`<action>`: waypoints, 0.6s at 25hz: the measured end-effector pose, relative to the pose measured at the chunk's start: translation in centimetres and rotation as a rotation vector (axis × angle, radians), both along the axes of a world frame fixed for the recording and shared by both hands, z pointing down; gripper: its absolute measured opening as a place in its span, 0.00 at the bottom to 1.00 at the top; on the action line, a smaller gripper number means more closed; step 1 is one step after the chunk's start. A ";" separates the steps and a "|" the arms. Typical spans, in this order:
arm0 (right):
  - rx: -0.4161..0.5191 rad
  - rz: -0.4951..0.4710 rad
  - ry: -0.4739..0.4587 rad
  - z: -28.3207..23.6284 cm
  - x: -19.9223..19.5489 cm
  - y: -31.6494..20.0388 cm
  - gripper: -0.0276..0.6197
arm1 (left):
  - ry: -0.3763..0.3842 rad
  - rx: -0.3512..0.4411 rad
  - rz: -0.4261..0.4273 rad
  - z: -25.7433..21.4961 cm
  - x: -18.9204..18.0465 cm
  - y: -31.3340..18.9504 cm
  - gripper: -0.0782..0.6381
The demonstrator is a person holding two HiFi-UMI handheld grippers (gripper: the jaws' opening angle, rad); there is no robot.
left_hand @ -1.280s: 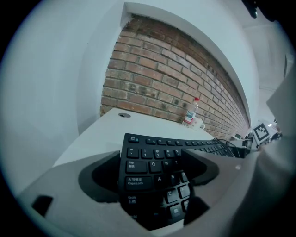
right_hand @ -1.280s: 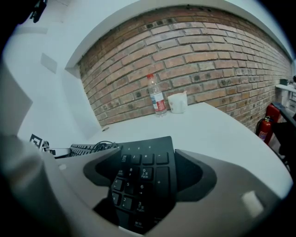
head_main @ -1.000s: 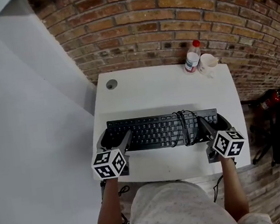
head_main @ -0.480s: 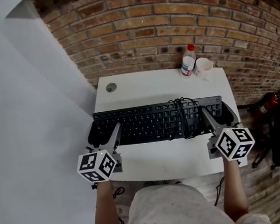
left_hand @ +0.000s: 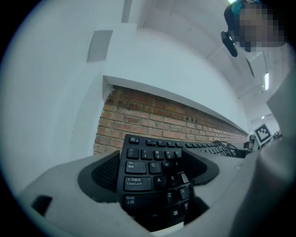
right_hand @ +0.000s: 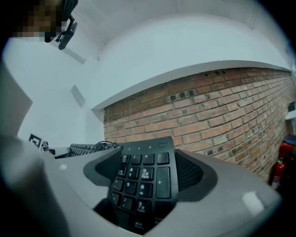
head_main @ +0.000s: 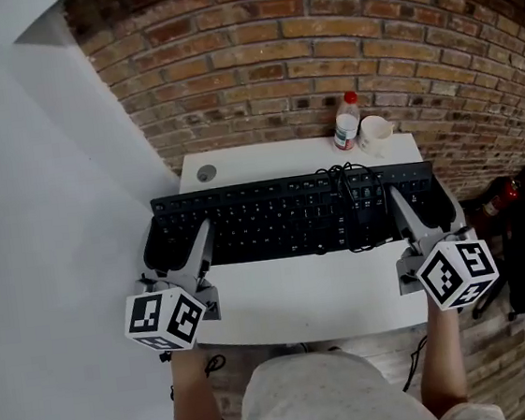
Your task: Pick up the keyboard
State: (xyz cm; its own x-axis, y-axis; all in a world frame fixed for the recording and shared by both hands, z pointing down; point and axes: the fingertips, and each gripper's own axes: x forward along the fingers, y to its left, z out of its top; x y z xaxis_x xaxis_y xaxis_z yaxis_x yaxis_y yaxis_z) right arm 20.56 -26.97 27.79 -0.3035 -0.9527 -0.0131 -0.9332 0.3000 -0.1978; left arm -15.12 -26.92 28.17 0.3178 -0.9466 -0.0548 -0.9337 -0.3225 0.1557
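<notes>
A long black keyboard (head_main: 282, 216) hangs level in the air above the white table (head_main: 300, 294), with its cable (head_main: 351, 205) coiled on the keys near the right end. My left gripper (head_main: 165, 241) is shut on the keyboard's left end, and in the left gripper view the keyboard (left_hand: 152, 169) sits wedged between the dark pads (left_hand: 102, 172). My right gripper (head_main: 429, 204) is shut on the right end, where the number pad of the keyboard (right_hand: 144, 178) lies between its pads (right_hand: 190, 170).
A red-capped bottle (head_main: 346, 121) and a white cup (head_main: 375, 133) stand at the table's back right by the brick wall. A round cable hole (head_main: 206, 174) is at the back left. A red fire extinguisher (right_hand: 279, 167) stands on the floor to the right.
Both grippers have risen together with the keyboard between them; it has come off the table and looks larger and nearer the camera. The grips are unchanged.
</notes>
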 end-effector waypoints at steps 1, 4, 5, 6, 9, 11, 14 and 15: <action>0.015 0.000 0.001 -0.5 0.0 0.2 0.62 | 0.001 0.014 -0.002 -0.5 0.0 0.2 0.68; 0.057 -0.002 -0.004 -1.4 -0.1 0.6 0.62 | -0.002 0.056 -0.005 -1.5 -0.1 0.7 0.68; 0.065 -0.002 -0.006 -1.5 -0.1 0.7 0.62 | -0.004 0.066 -0.005 -1.8 -0.1 0.8 0.68; 0.072 -0.001 -0.008 -1.6 -0.1 0.8 0.62 | -0.005 0.074 -0.005 -1.9 -0.1 0.8 0.68; 0.080 -0.001 -0.008 -1.7 0.0 0.9 0.62 | -0.004 0.083 -0.009 -2.1 -0.1 0.9 0.68; 0.080 -0.001 -0.004 -1.8 0.0 0.9 0.62 | 0.001 0.080 -0.013 -2.0 -0.1 0.9 0.68; 0.075 -0.003 0.000 -1.8 -0.1 0.8 0.62 | 0.005 0.075 -0.018 -1.8 -0.2 0.9 0.68; 0.073 -0.003 0.000 -1.7 -0.1 0.7 0.62 | 0.006 0.074 -0.020 -1.8 -0.2 0.8 0.68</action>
